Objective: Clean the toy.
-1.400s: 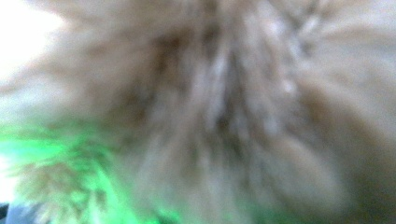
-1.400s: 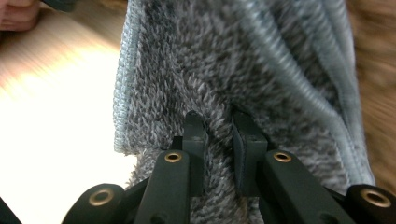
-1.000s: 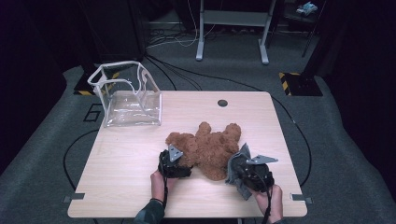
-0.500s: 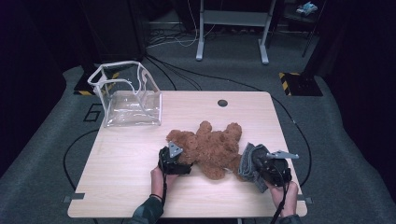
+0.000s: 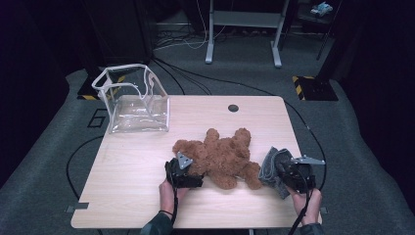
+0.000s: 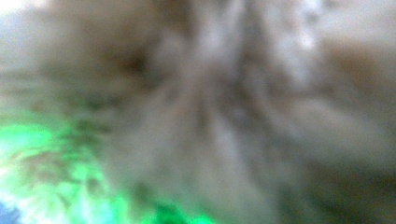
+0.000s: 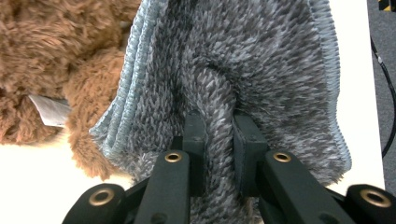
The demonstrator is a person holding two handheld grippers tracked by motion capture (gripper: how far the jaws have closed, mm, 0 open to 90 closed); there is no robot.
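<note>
From the high view, the brown teddy bear (image 5: pixel 222 157) lies flat in the middle of the worktop (image 5: pixel 127 161), near the person's edge. The left gripper (image 5: pixel 182 172) is pushed against the side of the bear. Its own view is only blurred brown fur (image 6: pixel 210 107) very close to the camera, so I cannot tell if the fingers touch the fur; its fingers have just been opening. The right gripper (image 5: pixel 288 174) stays just beside the bear's leg. The right gripper view makes clear what the high view does not: the fingers (image 7: pixel 194 140) are closed on a fold of a grey towel (image 7: pixel 261 70). A clear plastic bag (image 5: pixel 132 100) stands well apart at the far left corner.
</note>
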